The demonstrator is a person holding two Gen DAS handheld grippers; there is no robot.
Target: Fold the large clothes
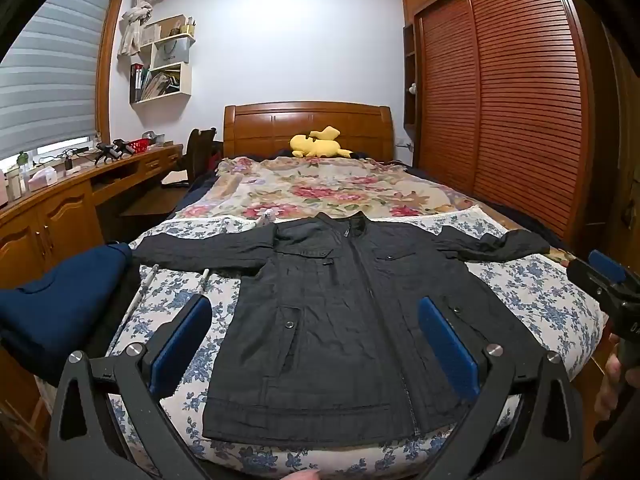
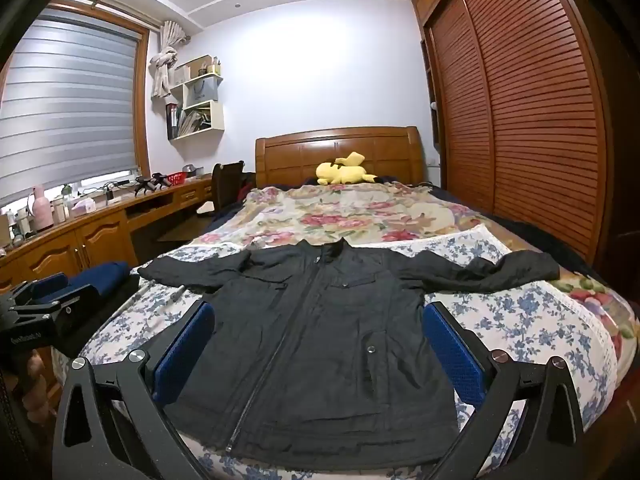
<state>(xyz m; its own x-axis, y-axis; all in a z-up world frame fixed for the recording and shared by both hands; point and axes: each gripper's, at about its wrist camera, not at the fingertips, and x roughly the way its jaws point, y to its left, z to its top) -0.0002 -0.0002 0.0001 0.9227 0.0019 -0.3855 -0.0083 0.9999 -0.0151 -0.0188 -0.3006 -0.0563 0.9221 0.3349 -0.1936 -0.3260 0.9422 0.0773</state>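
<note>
A black zip-up jacket (image 1: 336,312) lies flat, front up, on the foot of the bed, sleeves spread to both sides, collar toward the headboard. It also shows in the right wrist view (image 2: 320,344). My left gripper (image 1: 314,340) is open and empty, held above the jacket's lower half. My right gripper (image 2: 318,344) is open and empty, also above the jacket's lower half. The right gripper shows at the right edge of the left wrist view (image 1: 608,280); the left gripper shows at the left edge of the right wrist view (image 2: 48,300).
The bed carries a blue-flowered sheet (image 1: 520,284) and a red-flowered blanket (image 1: 320,188). A yellow plush toy (image 1: 318,144) lies by the wooden headboard. A folded navy garment (image 1: 60,296) sits at the left. A desk (image 1: 60,196) runs along the left; a slatted wardrobe (image 1: 500,100) stands right.
</note>
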